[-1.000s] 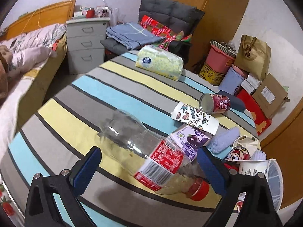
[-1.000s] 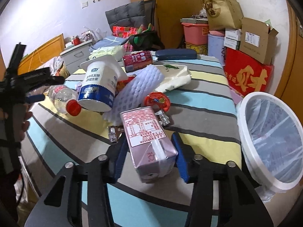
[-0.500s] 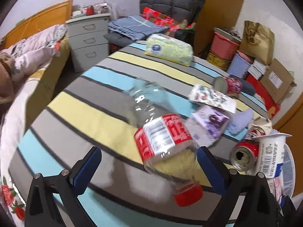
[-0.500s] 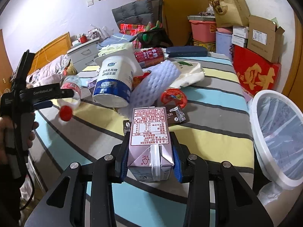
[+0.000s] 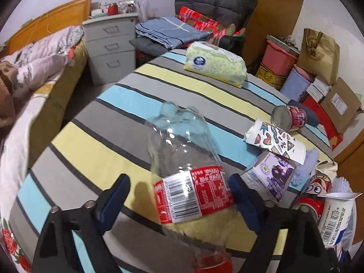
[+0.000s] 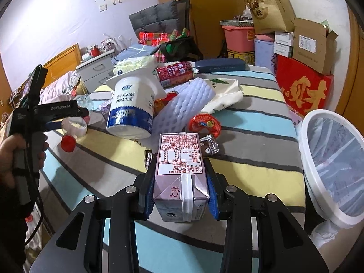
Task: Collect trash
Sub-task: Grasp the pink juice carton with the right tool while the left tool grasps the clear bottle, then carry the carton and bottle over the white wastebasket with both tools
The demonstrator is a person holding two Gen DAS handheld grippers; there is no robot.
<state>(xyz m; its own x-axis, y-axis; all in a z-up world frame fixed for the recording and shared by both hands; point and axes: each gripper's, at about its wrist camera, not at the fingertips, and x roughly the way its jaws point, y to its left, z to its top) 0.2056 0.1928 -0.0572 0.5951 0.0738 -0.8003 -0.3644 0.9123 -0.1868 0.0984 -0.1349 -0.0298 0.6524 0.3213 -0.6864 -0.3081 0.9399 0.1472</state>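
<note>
A clear plastic bottle [image 5: 182, 150] with a red label and red cap lies on the striped tablecloth [image 5: 109, 136], its neck toward me. It sits between the jaws of my left gripper [image 5: 179, 191], which are closing. The right pad is against the label; a gap shows at the left pad. My right gripper [image 6: 180, 170] is shut on a purple drink carton [image 6: 179, 159], held just above the cloth. A white bin [image 6: 304, 154] with a plastic liner stands to its right. A hand holds the left gripper [image 6: 66, 116] at the left of the right wrist view.
A white yogurt tub [image 6: 130, 111], a foam net [image 6: 184, 100], a red can [image 6: 175, 72], a red lid [image 6: 204, 122] and wrappers crowd the table's middle. A tissue pack [image 5: 216, 66] lies at the far side. Another purple carton [image 5: 270, 177] and a paper cup [image 5: 275, 141] lie beside the bottle.
My left gripper moved in around the bottle and its jaws narrowed; the bottle swung its cap toward me. My right gripper closed on the purple carton and straightened it.
</note>
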